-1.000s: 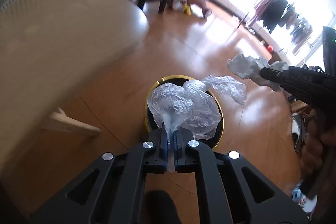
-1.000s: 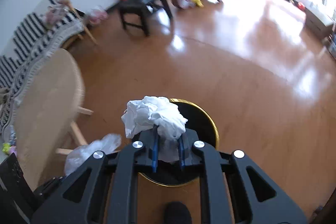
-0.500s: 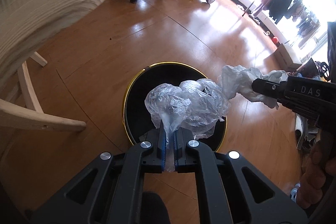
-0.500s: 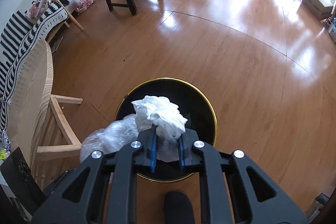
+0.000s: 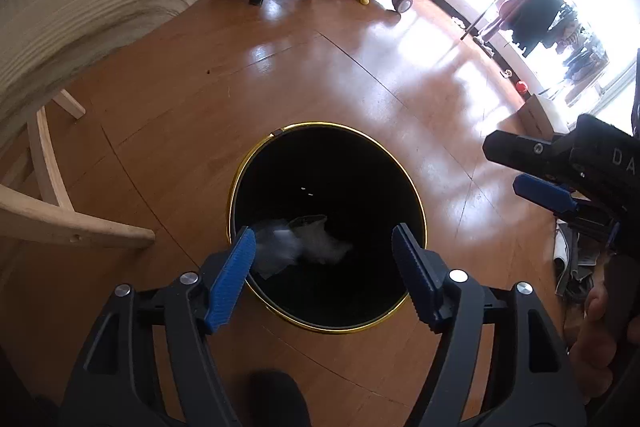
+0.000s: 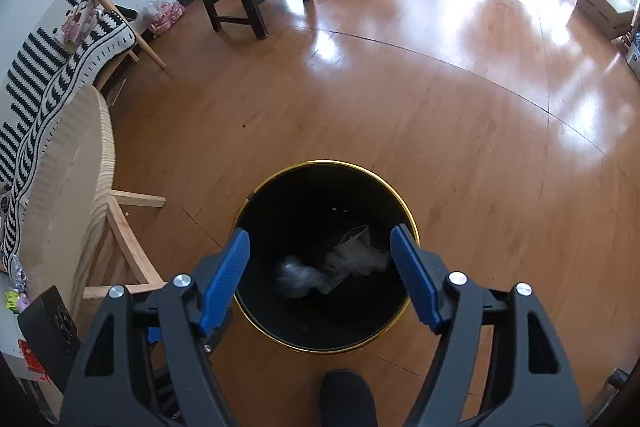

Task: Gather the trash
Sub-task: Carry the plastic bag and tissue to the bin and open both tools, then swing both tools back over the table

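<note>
Both the left gripper [image 5: 324, 279] and right gripper [image 6: 320, 277] hung with jaws spread wide above the gold-rimmed black bin [image 5: 416, 195], the plastic bag [image 6: 296, 275] and crumpled paper [image 6: 356, 259] clamped half a second earlier now inside, apparently completing this drop.

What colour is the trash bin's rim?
Gold, around a black inside; the trash bin rim shows best in the right wrist view.
</note>
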Available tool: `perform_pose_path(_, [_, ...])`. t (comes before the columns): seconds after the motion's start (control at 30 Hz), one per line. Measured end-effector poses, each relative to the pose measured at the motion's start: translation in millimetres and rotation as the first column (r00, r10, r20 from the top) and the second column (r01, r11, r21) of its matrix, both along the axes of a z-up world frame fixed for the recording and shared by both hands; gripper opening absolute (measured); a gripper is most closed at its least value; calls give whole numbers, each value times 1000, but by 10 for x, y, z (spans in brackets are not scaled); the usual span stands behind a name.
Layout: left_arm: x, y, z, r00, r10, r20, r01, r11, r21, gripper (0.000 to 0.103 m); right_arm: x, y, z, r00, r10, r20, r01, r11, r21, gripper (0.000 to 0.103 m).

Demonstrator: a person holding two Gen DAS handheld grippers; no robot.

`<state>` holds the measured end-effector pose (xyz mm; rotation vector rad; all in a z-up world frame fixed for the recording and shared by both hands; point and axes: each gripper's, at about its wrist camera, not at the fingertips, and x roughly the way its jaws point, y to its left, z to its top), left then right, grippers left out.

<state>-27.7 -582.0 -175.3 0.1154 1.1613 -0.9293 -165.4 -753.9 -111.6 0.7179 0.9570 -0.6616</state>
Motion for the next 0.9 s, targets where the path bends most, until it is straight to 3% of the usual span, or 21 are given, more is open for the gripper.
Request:
perform_pose_path(0.23, [0,356,434,998,-24,50,25,1000,-15,81,133,253,388,997,45,69,-41,997,-58,72])
perform_pose_path(0.4, [99,1052,1098,984,-28,177,36,998,-44,89,321,758,834,981,125,146,-105,985,-140,79])
perform_pose_path(0.53, [220,1945,1552,940,35,339,-27,999,-30,92,627,1428,1175,946,250,207,-213,959,-186,81])
perform_pose_path(0.63, [394,2763,1727,901,140,410,-147,989,-15,92,968,2155,1365,892,392,226,-342,910,-233,82])
perform_pose_path(0.73, [586,3585,1791,859,257,443,-290,957,6,92,1301,2918,1458,812,531,243,-476,843,-251,83])
perform_pose_path(0.83, [756,4430,1827,783,401,476,-464,886,18,92,1619,3659,1483,723,641,257,-592,767,-249,83])
perform_pose_path(0.9, [801,4816,1860,754,460,470,-527,850,13,92,1790,4175,1466,659,710,247,-659,704,-265,83])
